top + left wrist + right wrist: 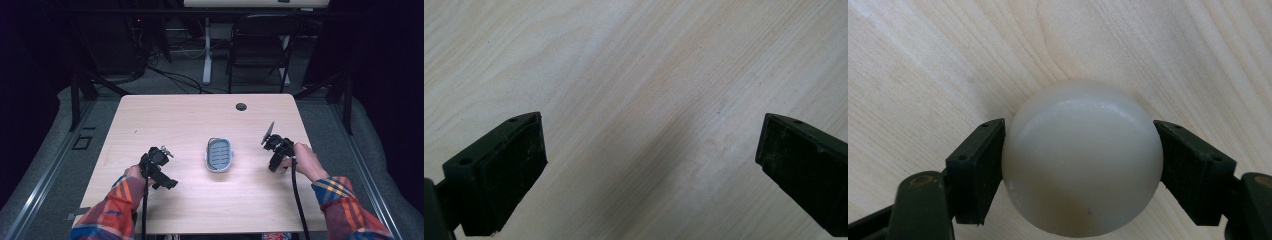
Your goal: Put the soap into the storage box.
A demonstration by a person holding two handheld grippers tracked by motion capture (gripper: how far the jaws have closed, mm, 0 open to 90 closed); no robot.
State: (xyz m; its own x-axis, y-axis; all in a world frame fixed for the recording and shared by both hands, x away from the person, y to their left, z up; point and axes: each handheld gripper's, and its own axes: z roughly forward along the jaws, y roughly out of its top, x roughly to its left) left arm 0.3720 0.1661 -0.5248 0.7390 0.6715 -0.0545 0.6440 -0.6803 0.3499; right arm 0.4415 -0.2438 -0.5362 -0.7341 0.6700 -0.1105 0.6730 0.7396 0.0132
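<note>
With the right tool [1082, 165] clamped on the white ball [1082, 157], I see the grey tray [219, 155] at frame centre, left of it, long axis running up-down. Left tool [651, 165] wide open, empty, about as near.

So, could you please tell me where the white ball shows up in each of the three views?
High view: too small to tell; the right gripper that holds it is at the right of the table.
Left gripper view: bare wood between the left gripper and its open jaws.
Right gripper view: centre, white ball clamped between both jaws.
Shared landmark: the pale wooden table.
</note>
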